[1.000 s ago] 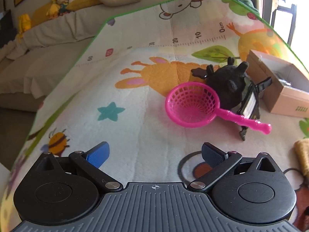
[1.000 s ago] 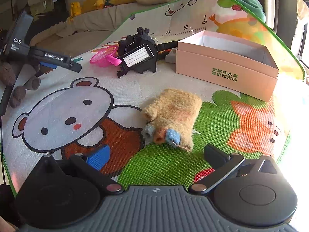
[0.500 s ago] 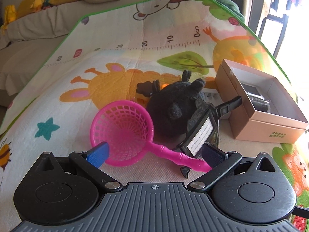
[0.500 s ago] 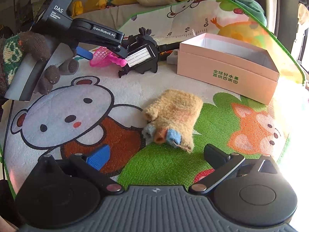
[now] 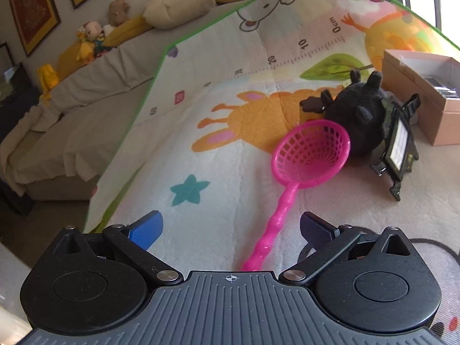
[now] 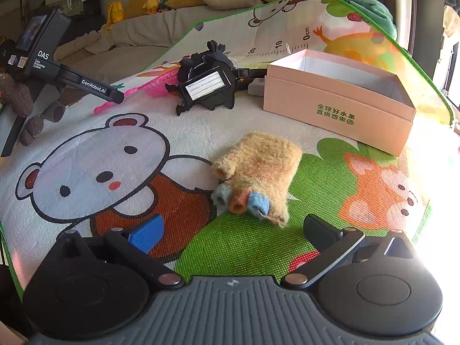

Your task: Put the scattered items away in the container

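Note:
A pink toy strainer (image 5: pixel 310 152) lies on the play mat, its handle running back between the open fingers of my left gripper (image 5: pixel 230 230) without touching either one. Behind it sits a black plush toy (image 5: pixel 356 115) with a black luggage tag (image 5: pixel 398 146) leaning on it. The pink cardboard box (image 6: pixel 336 100) stands open at the right rear. A fuzzy tan glove (image 6: pixel 256 175) lies flat just ahead of my right gripper (image 6: pixel 233 230), which is open and holds nothing. In the right wrist view, the left gripper (image 6: pixel 115 96) hovers by the strainer (image 6: pixel 155 86).
The play mat (image 6: pixel 86 149) covers the floor, and its green edge (image 5: pixel 129 132) runs along the left. Beyond that edge stands a grey sofa (image 5: pixel 86 92) with cushions and stuffed toys. Dark items lie inside the box (image 5: pixel 440 86).
My left gripper has swung left and pulled back, so the strainer's handle now points into its open jaws. My right gripper has stayed over the glove.

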The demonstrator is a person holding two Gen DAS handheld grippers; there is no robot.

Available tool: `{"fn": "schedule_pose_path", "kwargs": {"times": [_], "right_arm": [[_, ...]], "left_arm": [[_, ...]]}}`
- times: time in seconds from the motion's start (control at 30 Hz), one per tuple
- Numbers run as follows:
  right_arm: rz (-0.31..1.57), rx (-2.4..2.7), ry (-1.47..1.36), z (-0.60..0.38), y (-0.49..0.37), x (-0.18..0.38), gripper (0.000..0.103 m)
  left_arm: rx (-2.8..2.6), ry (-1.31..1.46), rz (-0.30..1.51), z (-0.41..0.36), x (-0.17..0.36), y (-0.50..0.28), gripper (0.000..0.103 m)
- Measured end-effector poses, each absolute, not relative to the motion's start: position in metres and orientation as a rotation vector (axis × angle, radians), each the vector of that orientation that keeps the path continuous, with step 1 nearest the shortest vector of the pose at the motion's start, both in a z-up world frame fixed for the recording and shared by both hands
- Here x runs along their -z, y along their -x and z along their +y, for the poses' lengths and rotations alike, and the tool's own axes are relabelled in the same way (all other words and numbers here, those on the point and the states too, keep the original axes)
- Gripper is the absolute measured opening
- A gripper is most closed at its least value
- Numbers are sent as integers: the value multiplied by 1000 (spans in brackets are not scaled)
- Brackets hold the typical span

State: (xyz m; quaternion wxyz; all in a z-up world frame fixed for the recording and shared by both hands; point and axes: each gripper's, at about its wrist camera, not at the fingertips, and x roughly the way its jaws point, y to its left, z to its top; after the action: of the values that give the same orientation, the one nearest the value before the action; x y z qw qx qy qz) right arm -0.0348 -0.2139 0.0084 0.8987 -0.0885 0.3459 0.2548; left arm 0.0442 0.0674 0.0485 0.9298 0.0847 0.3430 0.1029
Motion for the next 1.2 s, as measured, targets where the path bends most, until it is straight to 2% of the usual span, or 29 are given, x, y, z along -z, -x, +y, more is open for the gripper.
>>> {"fn": "schedule_pose_path", "kwargs": {"times": [0.27, 0.3, 0.37, 0.4, 0.47, 0.53, 0.63, 0.73, 0.9, 0.93, 1.0, 1.07, 1.13, 1.2], "right_arm": [[713, -530, 168, -216, 35, -9, 103], [713, -532, 163, -217, 35, -9, 103], [710, -534, 148, -219, 35, -10, 103], [708, -536, 138, -220, 35, -10, 103], [706, -543, 110, -224, 34, -10, 103], [705, -551, 88, -227, 33, -11, 103], [706, -559, 69, -229, 32, -11, 103], [706, -588, 33, -234, 31, -15, 103], [621, -609, 11, -227, 23, -53, 103], [610, -613, 5, -222, 16, -65, 98], [647, -636, -37, -210, -6, -80, 79], [728, -637, -102, -195, -37, -88, 46], [786, -592, -175, -180, -67, -88, 33], [806, -511, -273, -173, -88, -84, 32]], "left_arm": [[87, -384, 495, -42, -56, -67, 102], [98, -425, 488, -54, -52, -73, 95], [106, -492, 504, -70, -44, -86, 48], [105, -503, 520, -74, -40, -91, 51], [98, -515, 533, -76, -32, -95, 82], [68, -531, 527, -74, -26, -94, 95], [31, -487, 535, -65, -23, -91, 93], [-7, -442, 567, -46, -18, -93, 81], [-45, -359, 575, -11, -19, -84, 87], [-50, -349, 572, -5, -19, -81, 88], [-59, -326, 568, 4, -19, -78, 89], [-65, -308, 567, 11, -17, -76, 89], [-57, -285, 565, 17, -16, -74, 90], [-46, -264, 557, 21, -15, -73, 90]]}}
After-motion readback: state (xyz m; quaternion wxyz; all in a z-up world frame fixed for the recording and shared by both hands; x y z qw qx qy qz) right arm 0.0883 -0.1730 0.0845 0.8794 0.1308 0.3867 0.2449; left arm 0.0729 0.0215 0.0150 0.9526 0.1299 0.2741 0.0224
